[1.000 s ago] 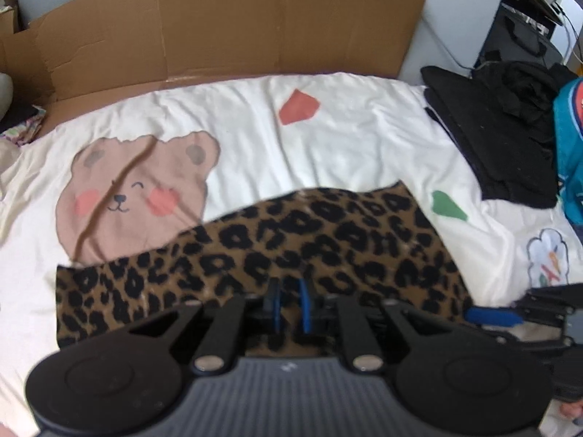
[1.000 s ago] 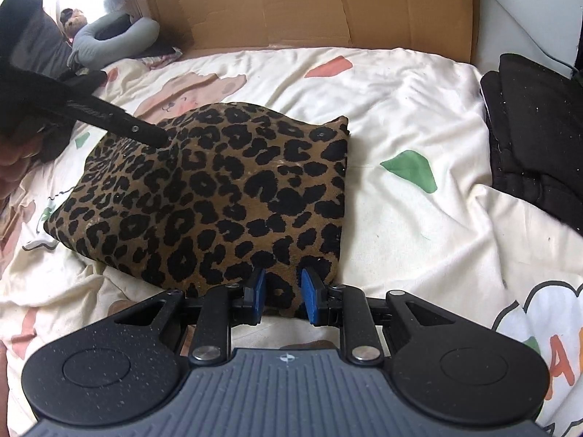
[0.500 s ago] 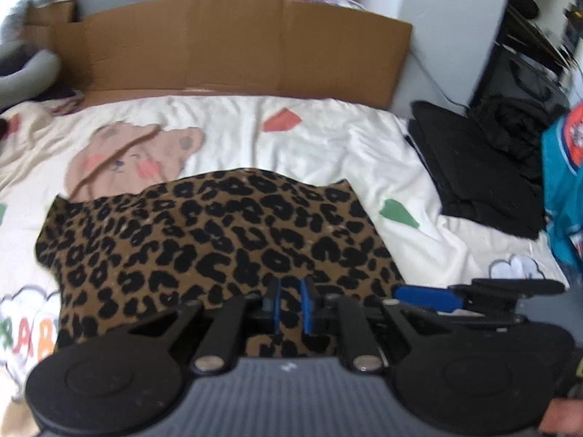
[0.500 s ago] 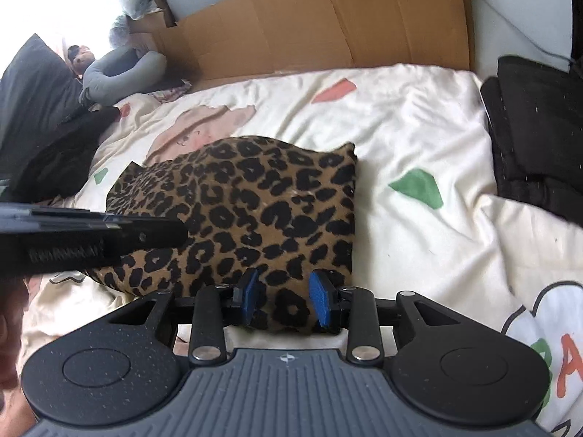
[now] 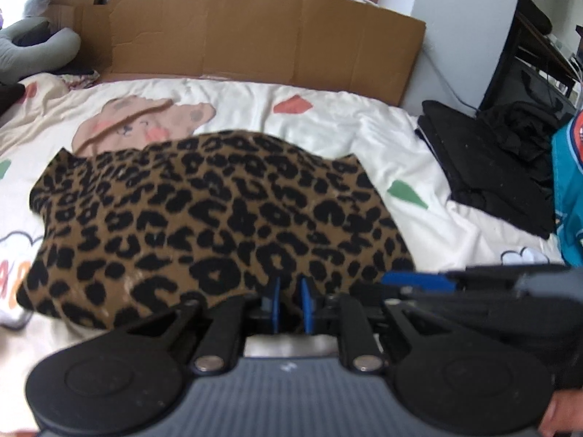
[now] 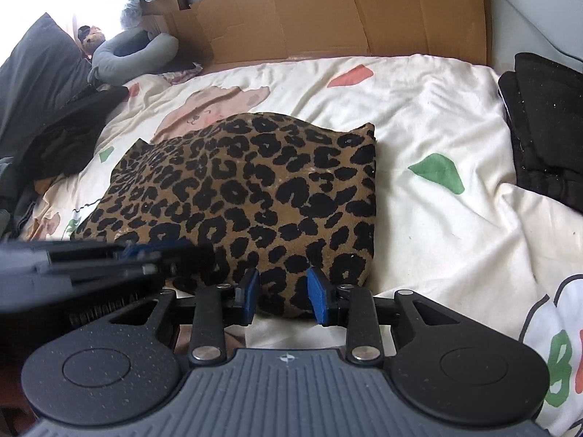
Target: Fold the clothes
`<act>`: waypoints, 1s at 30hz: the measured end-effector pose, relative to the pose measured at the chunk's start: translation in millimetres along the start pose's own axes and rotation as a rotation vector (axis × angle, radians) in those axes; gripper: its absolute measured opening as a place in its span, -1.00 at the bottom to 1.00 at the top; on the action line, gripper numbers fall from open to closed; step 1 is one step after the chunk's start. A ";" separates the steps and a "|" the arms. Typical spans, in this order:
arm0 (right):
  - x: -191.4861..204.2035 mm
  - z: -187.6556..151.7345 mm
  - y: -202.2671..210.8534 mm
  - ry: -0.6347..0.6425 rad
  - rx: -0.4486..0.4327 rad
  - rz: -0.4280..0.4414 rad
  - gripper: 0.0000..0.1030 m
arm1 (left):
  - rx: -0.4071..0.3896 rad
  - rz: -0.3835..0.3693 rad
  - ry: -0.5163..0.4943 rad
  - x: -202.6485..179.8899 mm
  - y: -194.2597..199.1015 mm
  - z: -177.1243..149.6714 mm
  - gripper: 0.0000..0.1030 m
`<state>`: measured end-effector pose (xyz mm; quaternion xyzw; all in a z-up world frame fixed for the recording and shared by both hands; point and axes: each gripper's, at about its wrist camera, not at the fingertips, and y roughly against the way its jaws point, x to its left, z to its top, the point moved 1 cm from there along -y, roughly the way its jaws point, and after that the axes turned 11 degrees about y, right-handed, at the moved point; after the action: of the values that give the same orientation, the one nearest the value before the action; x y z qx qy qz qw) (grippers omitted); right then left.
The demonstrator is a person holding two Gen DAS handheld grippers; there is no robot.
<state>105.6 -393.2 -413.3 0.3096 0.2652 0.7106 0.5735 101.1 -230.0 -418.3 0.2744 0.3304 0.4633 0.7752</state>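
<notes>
Left wrist view: your left claw (image 5: 289,304), nearly clenched with only a thin gap, sits at the near edge of the leopard-print garment (image 5: 218,218), which lies as a compact rectangle on the bed (image 5: 364,127); whether it pinches cloth, you cannot tell.

Right wrist view: your right claw (image 6: 284,300) hangs released over the near hem. This fits a fold just laid or another pending. No writing reads clearly.
</notes>
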 end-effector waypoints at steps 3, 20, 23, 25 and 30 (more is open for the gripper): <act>0.2 1.1 -4.5 0.012 0.013 -0.004 -0.31 | -0.009 0.015 -0.016 3.3 -2.0 -8.5 -0.69; 4.3 1.5 -9.4 0.055 0.027 -0.023 -0.31 | -0.068 0.209 0.030 62.9 14.2 -7.3 -0.70; 3.9 2.0 -10.4 0.051 0.027 -0.024 -0.31 | -0.067 0.235 0.039 74.4 19.4 -6.8 -0.70; 3.8 2.5 -11.2 0.047 0.028 -0.025 -0.31 | -0.065 0.249 0.037 81.6 21.4 -5.8 -0.70; 3.8 3.0 -12.3 0.039 0.031 -0.028 -0.31 | -0.060 0.312 0.051 100.5 25.9 0.4 -0.63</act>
<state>115.3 -386.9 -419.8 0.3009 0.2917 0.7042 0.5731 123.0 -128.7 -425.1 0.2874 0.2896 0.5946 0.6929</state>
